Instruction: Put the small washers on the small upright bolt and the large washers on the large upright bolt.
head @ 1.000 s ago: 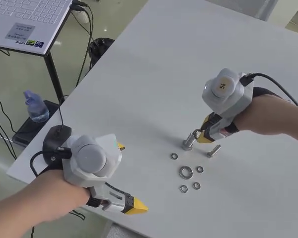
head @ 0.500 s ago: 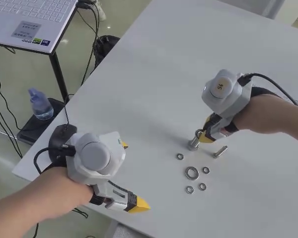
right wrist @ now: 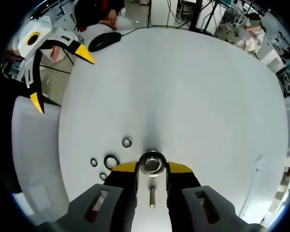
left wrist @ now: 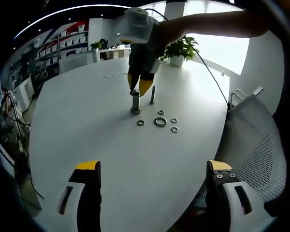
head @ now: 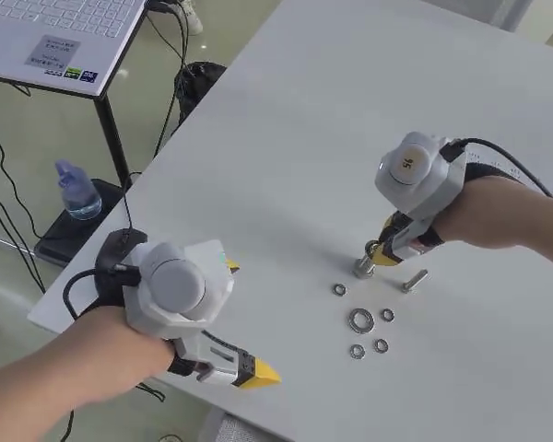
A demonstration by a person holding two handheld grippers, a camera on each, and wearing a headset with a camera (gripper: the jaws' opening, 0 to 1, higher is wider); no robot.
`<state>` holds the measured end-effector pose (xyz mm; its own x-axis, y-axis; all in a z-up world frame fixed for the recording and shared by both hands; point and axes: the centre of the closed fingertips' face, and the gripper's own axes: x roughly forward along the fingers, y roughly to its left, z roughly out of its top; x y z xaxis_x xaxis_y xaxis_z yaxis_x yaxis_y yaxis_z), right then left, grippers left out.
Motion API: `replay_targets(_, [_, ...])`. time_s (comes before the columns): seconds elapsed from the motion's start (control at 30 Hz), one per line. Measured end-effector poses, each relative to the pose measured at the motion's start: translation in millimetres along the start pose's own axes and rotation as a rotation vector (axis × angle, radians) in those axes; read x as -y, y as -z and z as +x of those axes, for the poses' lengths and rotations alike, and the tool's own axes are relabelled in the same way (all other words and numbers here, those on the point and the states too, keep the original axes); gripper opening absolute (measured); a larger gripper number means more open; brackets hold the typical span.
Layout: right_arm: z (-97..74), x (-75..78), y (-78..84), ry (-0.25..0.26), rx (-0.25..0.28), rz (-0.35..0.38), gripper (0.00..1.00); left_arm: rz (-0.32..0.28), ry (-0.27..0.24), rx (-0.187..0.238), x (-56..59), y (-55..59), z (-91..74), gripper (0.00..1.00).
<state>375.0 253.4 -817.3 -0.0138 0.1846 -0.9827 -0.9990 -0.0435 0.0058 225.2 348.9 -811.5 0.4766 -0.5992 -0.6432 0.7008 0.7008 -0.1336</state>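
My right gripper (head: 380, 256) is shut on a large washer (right wrist: 152, 163) and holds it right at the top of the large upright bolt (head: 362, 267). The small bolt (head: 415, 280) stands just to the right of it; it also appears as the thin small bolt (left wrist: 152, 95) in the left gripper view. On the white table in front of the bolts lie another large washer (head: 361, 320) and several small washers (head: 339, 289). My left gripper (head: 258, 373) hovers open and empty near the table's front edge, well left of the bolts.
A laptop (head: 46, 37) sits on a stand beyond the table's left edge, with a spray bottle (head: 78, 193) on the floor below. Cables hang by the table edge (head: 92, 276). A mesh chair (left wrist: 251, 145) stands beside the table.
The head camera has shifted a little. My right gripper stays at the large bolt's top with the washer in it, and the left gripper has barely moved.
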Motion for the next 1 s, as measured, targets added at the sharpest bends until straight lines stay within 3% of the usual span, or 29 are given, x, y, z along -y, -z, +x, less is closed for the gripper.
replay_targets(0.4, [18.0, 5.7, 2.9, 0.001, -0.012, -0.001, 0.22, 0.011, 0.006, -0.017, -0.8, 5.8, 2.2, 0.89])
replay_targets(0.57, [25.1, 4.3, 3.2, 0.009, -0.009, -0.001, 0.22, -0.005, 0.012, -0.002, -2.6, 2.0, 1.0, 0.89])
replay_targets(1.0, [41.6, 4.6, 3.5, 0.007, -0.025, 0.016, 0.22, 0.019, 0.006, -0.001, -5.5, 2.6, -1.5, 0.9])
